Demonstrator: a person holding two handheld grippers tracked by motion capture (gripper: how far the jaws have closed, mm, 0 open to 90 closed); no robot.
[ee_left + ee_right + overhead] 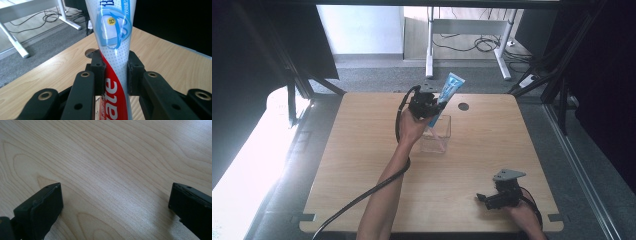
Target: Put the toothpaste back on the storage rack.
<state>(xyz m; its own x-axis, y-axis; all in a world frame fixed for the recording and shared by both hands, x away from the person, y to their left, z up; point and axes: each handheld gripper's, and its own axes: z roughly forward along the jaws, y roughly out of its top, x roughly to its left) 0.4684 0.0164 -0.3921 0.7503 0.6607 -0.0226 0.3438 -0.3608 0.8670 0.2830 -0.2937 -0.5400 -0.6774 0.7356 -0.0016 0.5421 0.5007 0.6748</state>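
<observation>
Above clear box [437, 135]: L gripper [428, 107] fingers clamp toothpaste tube [447, 92]; R gripper [492, 199] fingers spread, nothing between.

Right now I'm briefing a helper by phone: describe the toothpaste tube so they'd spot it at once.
Find the wooden table, then the clear box near its far edge. Over it, the left gripper holds the toothpaste tube tilted, the only blue, white and red thing there.

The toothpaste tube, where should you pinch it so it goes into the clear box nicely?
Probably across its flat middle, as the left gripper does now: pads on the two narrow edges of the toothpaste tube. Held there, the tube stays tilted with its lower end pointing down into the clear box. Coming in from the side also leaves that lower end free to slide in.
</observation>
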